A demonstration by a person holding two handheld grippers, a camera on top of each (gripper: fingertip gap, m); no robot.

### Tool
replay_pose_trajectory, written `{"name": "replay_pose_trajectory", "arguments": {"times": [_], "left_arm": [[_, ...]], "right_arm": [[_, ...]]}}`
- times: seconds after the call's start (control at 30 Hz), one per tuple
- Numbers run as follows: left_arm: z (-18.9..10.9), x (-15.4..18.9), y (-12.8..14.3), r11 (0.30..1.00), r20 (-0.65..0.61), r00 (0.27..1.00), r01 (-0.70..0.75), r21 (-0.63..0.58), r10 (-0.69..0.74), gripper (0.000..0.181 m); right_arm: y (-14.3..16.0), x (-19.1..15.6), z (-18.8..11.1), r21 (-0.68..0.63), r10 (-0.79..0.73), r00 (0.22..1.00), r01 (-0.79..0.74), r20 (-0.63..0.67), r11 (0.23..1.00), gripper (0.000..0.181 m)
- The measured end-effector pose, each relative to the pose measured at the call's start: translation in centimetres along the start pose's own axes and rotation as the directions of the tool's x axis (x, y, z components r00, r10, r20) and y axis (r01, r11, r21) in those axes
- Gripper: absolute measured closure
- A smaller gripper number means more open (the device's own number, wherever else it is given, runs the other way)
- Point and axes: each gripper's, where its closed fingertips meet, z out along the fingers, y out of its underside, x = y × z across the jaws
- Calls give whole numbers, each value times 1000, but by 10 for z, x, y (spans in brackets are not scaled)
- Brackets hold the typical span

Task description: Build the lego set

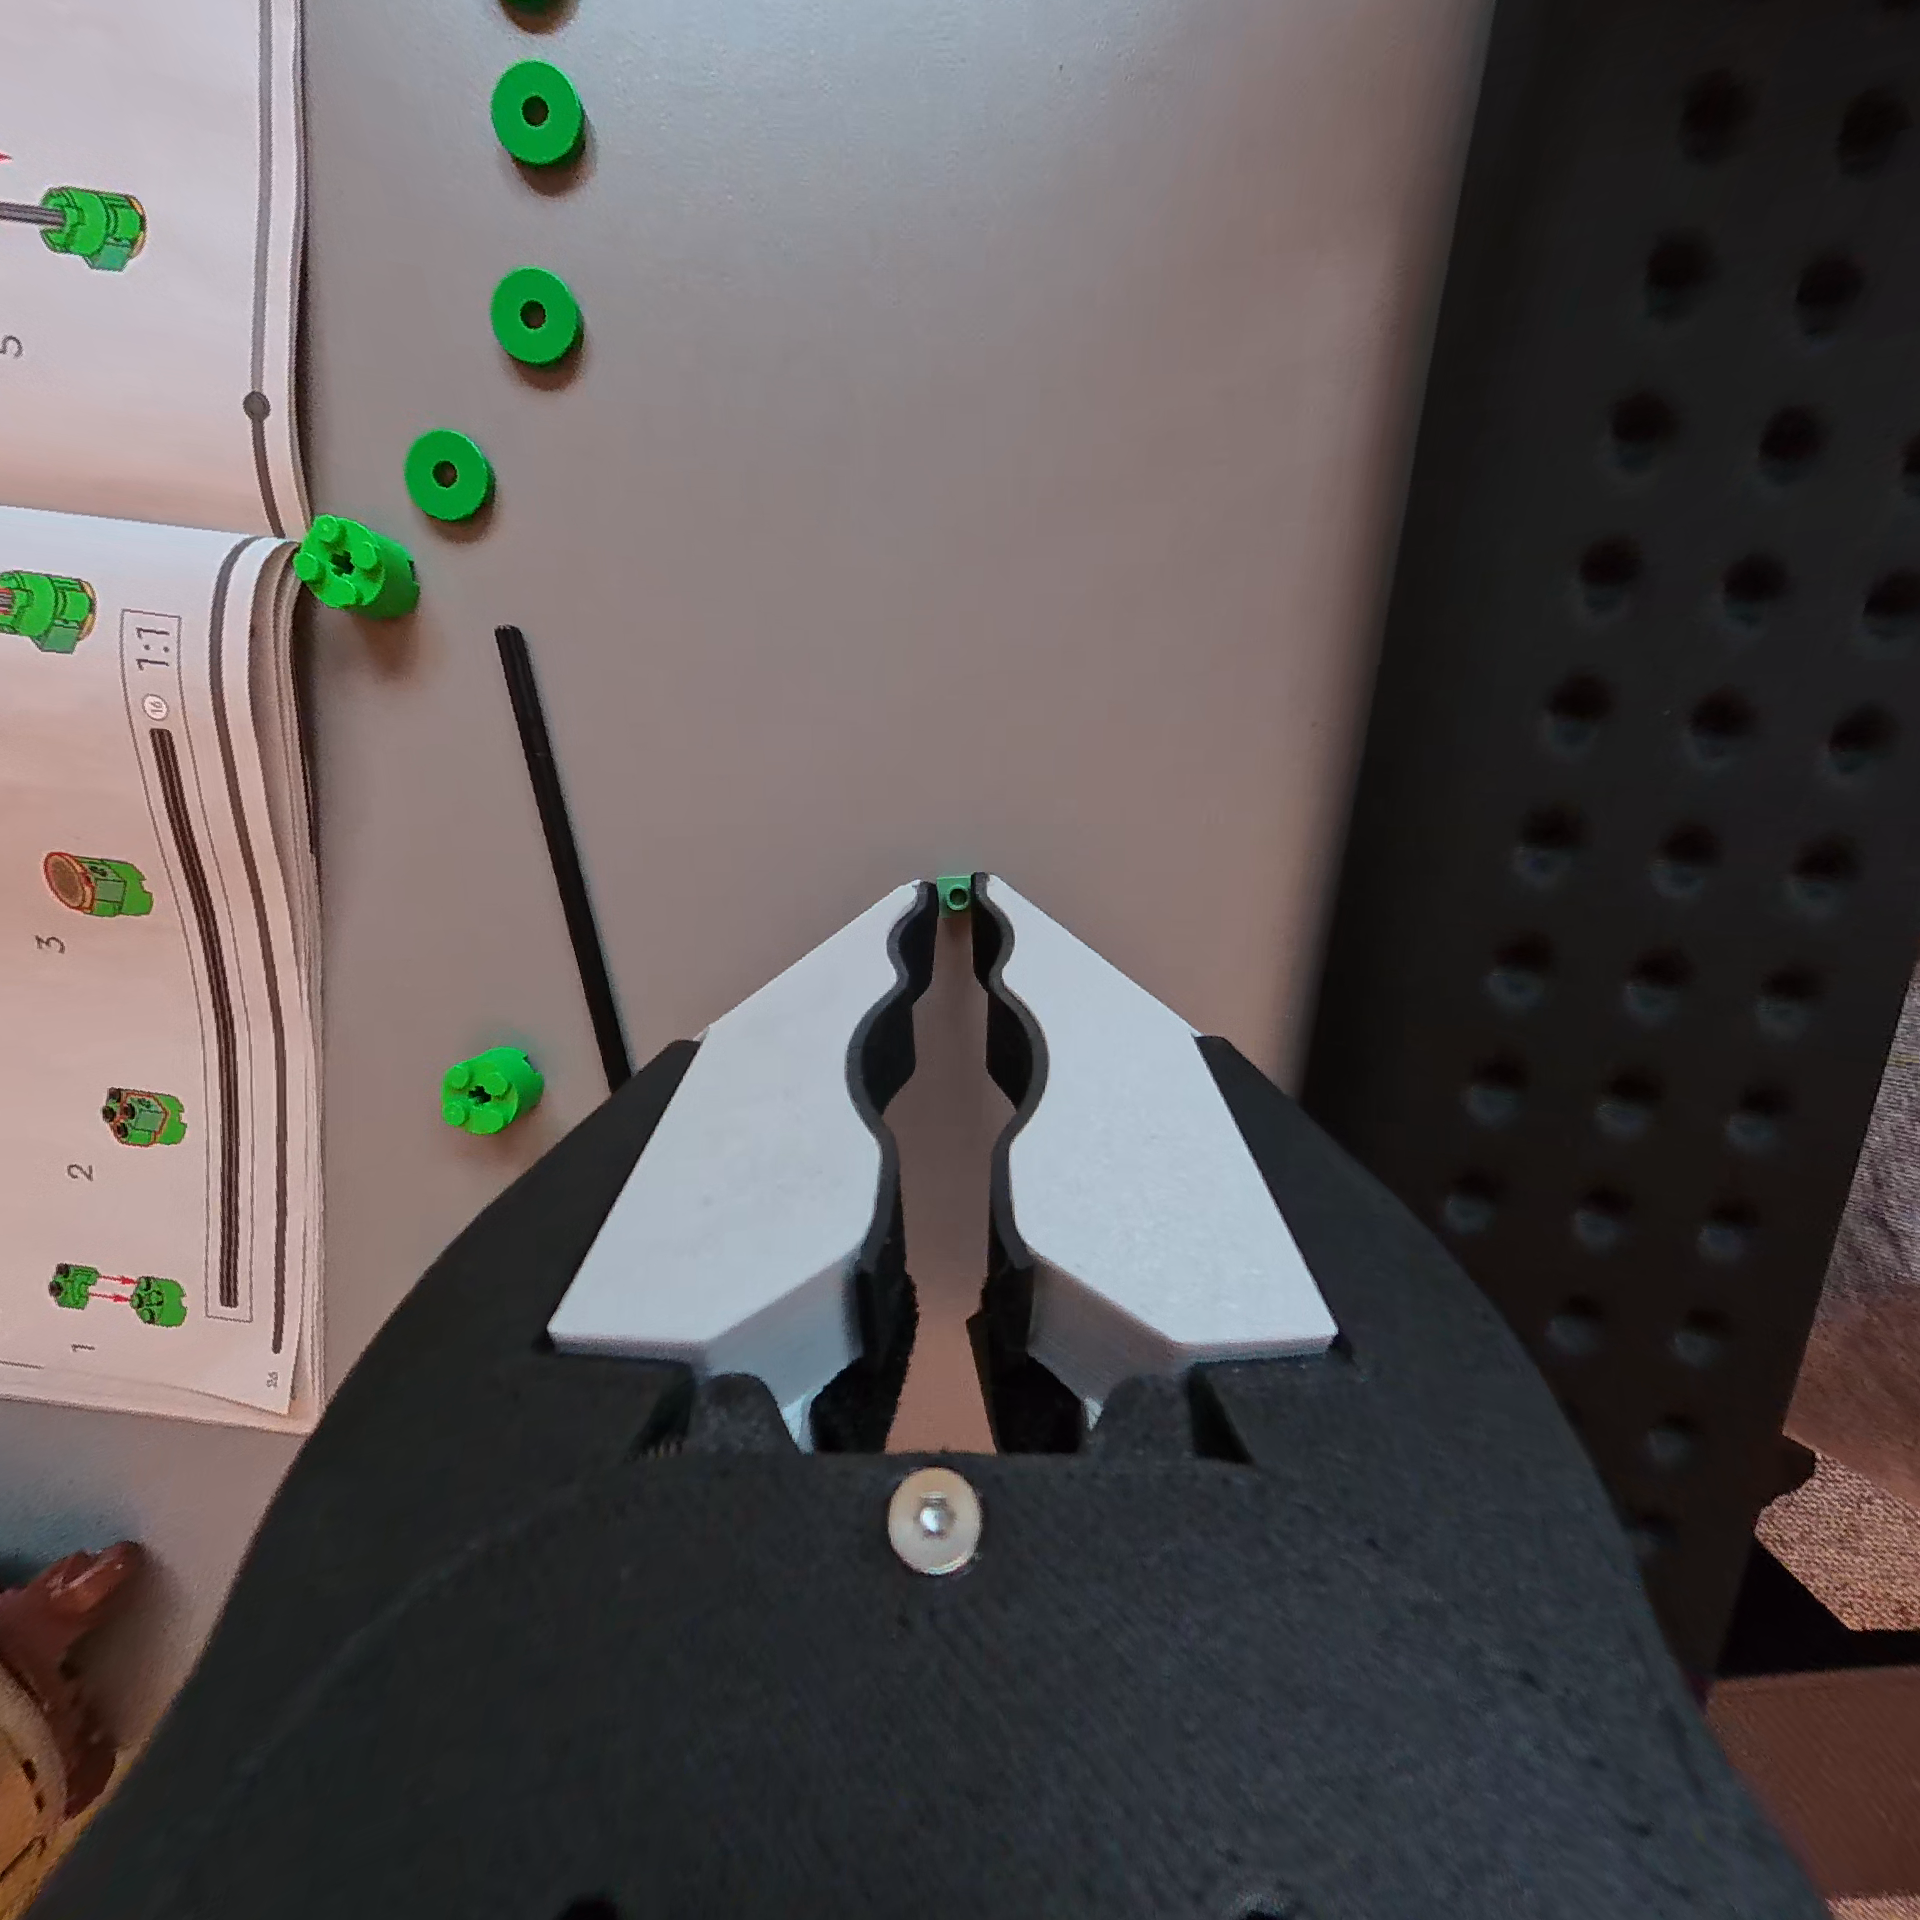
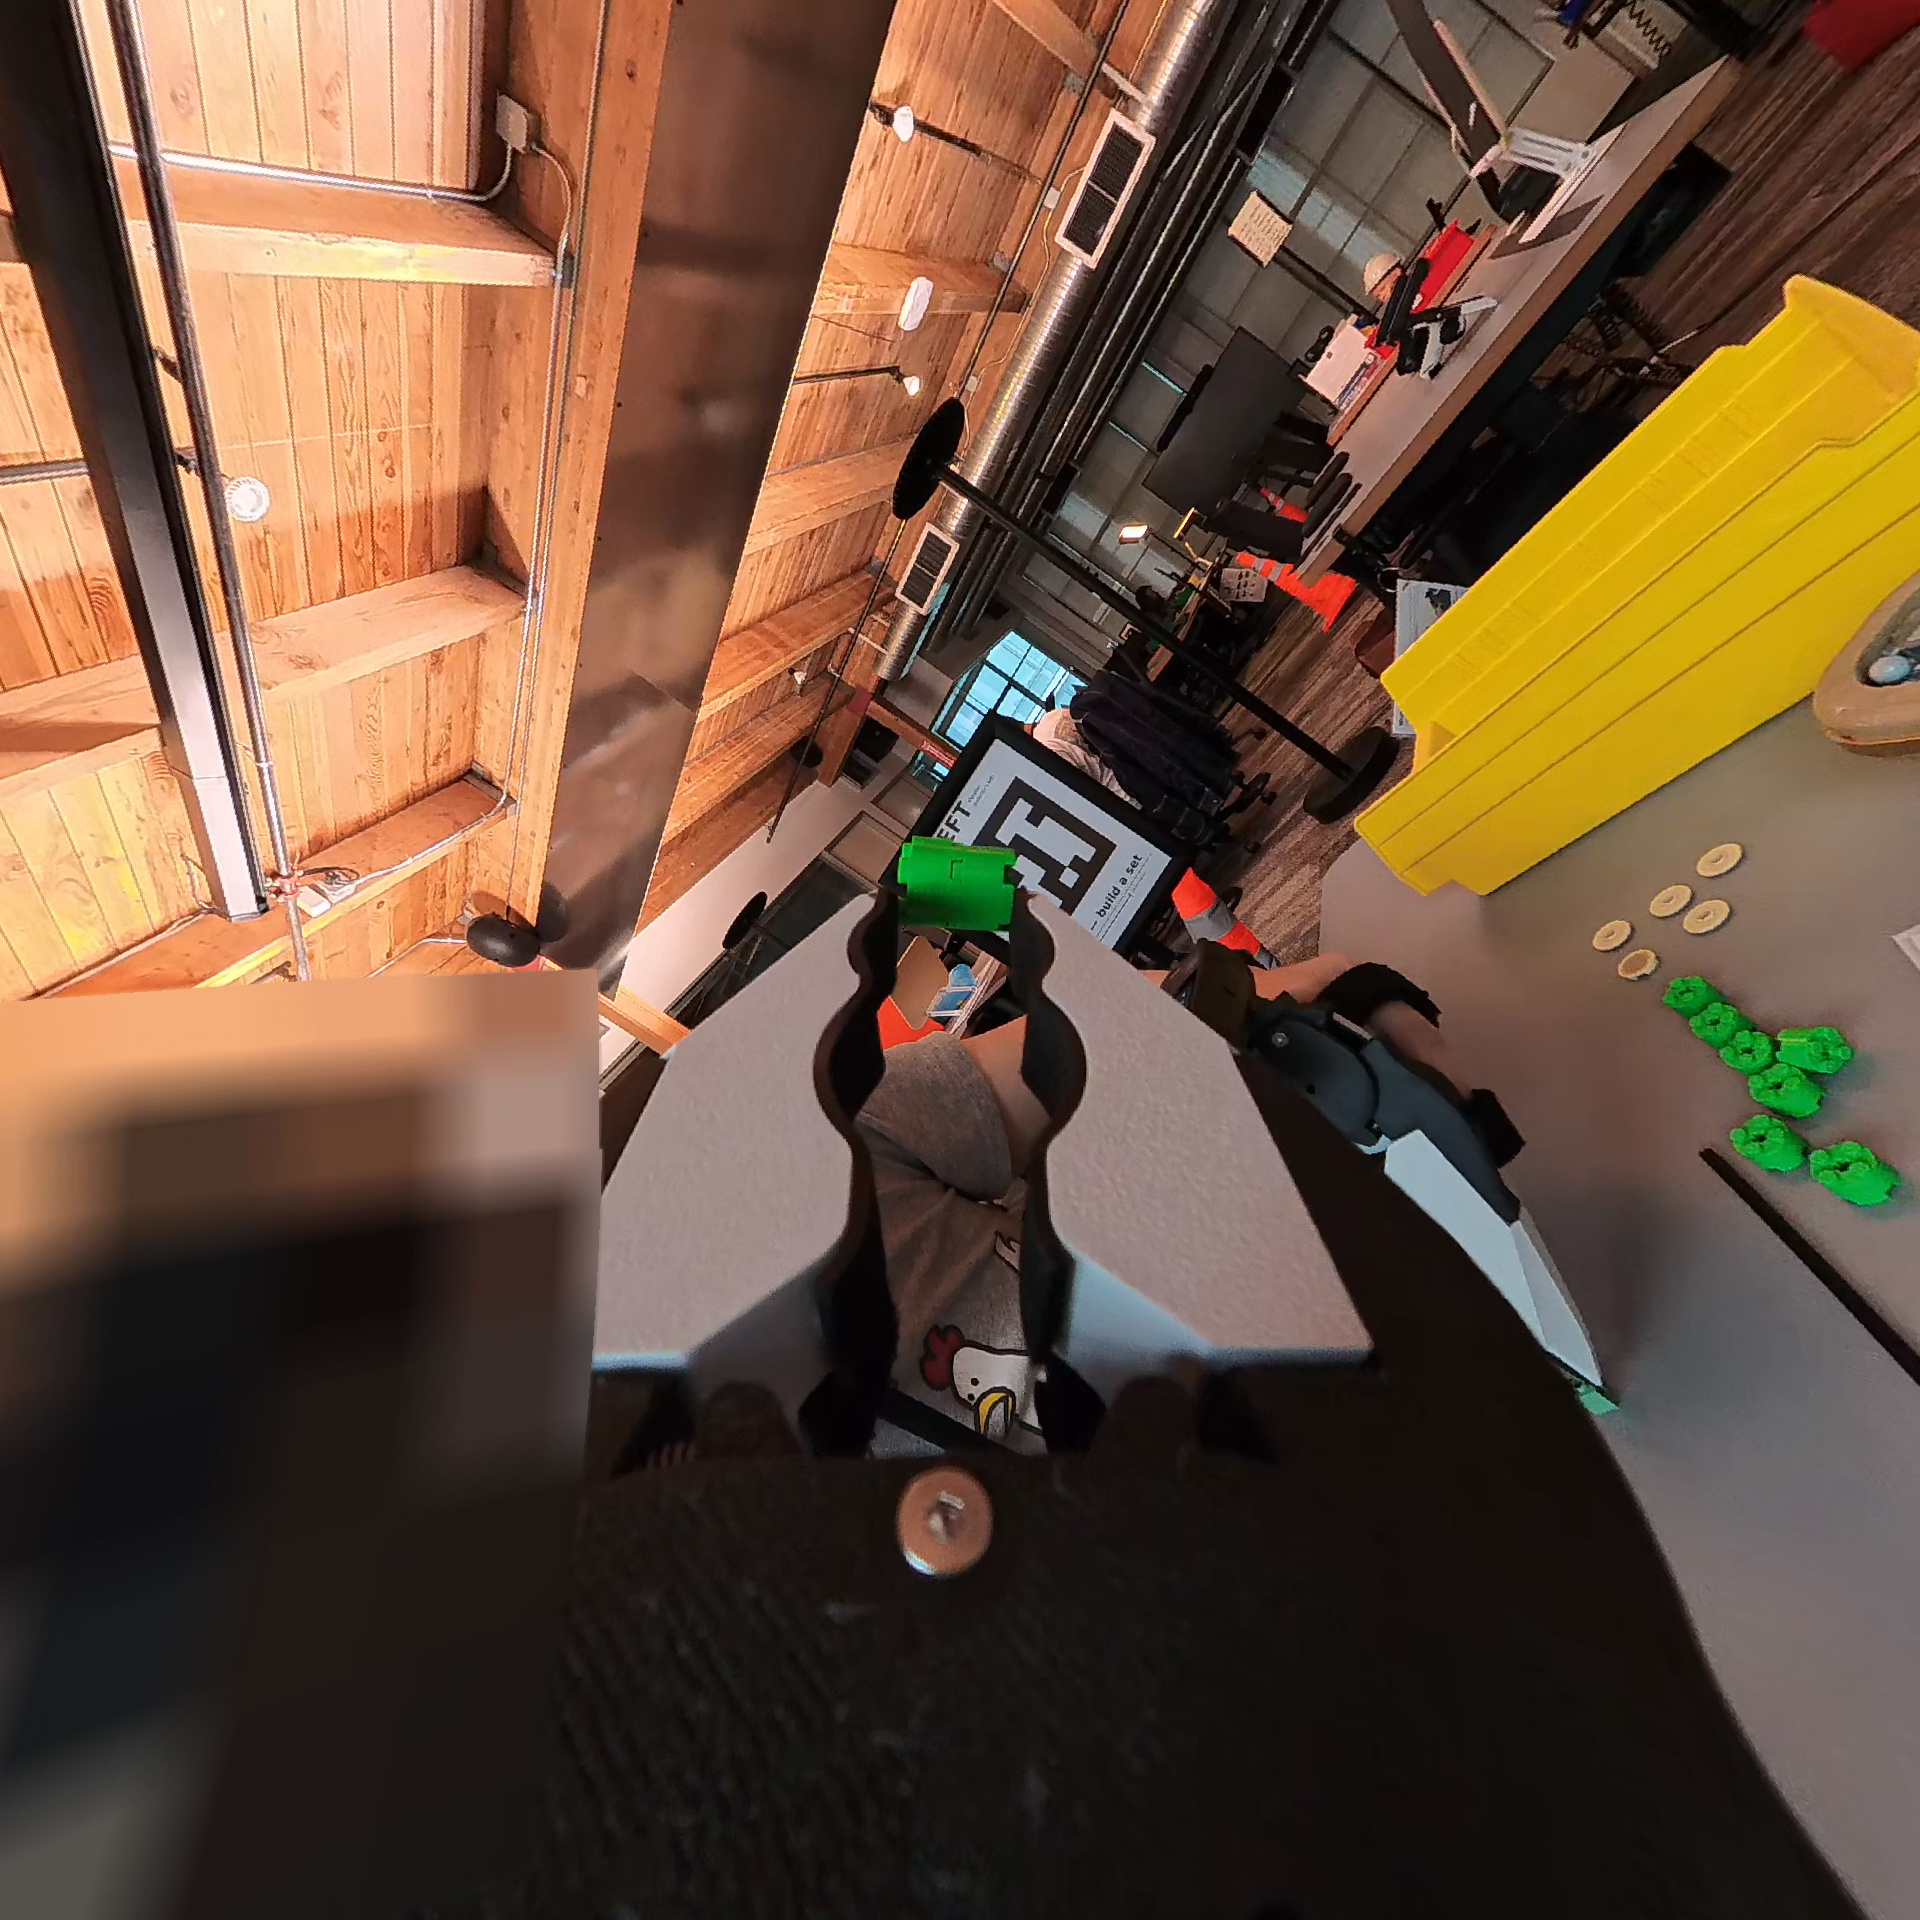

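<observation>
My left gripper (image 1: 954, 894) is shut on a tiny green Lego piece (image 1: 953, 895) and holds it over the grey table (image 1: 935, 520). My right gripper (image 2: 956, 894) is shut on a green round Lego brick (image 2: 954, 885), lifted and pointing up toward the room and ceiling. The left gripper also shows in the right wrist view (image 2: 1590, 1397), low over the table. On the table lie green round plates (image 1: 535, 315), green round bricks (image 1: 358, 566) (image 1: 490, 1089) and a long black axle (image 1: 566, 862). An open instruction booklet (image 1: 145, 935) lies at the left.
A cluster of green round bricks (image 2: 1766, 1081) and several tan round plates (image 2: 1668, 902) lie on the table in the right wrist view, near stacked yellow bins (image 2: 1662, 623). A black perforated panel (image 1: 1683, 831) borders the table's right side. A person sits behind. Tip to tip, the grippers are about 30 cm apart.
</observation>
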Motion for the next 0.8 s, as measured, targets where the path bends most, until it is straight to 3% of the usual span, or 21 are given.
{"name": "replay_pose_trajectory", "arguments": {"times": [0.53, 0.8], "left_arm": [[-4, -6, 3, 1000, 10, 1000, 21, 5, -21, 179], [-43, -19, -13, 971, -53, 980, 196, 140, -190, 179]], "right_arm": [[-2, 0, -3, 9, 0, 1000, 0, -1, 1000, 162], [-5, 15, -3, 5, -56, 997, 57, -49, 998, 162]]}}
